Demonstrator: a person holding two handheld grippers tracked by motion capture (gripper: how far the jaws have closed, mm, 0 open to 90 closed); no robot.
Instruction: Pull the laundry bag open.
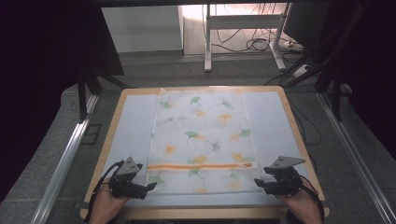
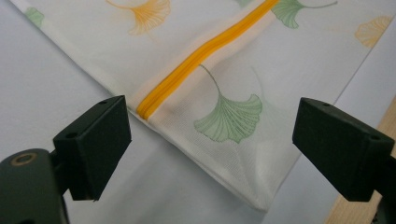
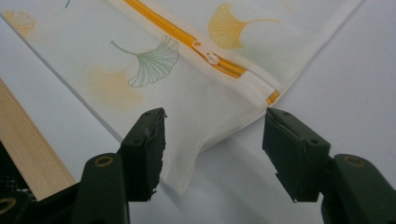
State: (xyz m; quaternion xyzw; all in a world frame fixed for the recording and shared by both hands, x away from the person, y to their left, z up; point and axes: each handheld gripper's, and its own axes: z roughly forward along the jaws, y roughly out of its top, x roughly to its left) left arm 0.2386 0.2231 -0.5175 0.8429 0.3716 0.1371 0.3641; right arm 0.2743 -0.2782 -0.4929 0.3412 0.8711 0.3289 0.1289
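White mesh laundry bag (image 1: 201,140) with orange zipper (image 1: 200,165) is spread flat on the table (image 1: 126,135), flanked at its near corners by left gripper (image 1: 150,186) and right gripper (image 1: 258,183), jaws parted, nothing held.

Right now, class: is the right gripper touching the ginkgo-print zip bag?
Cannot tell. In the right gripper view the right gripper stands open around a corner of the zip bag; the cloth edge lies beside one pad, with neither contact nor gap plain.
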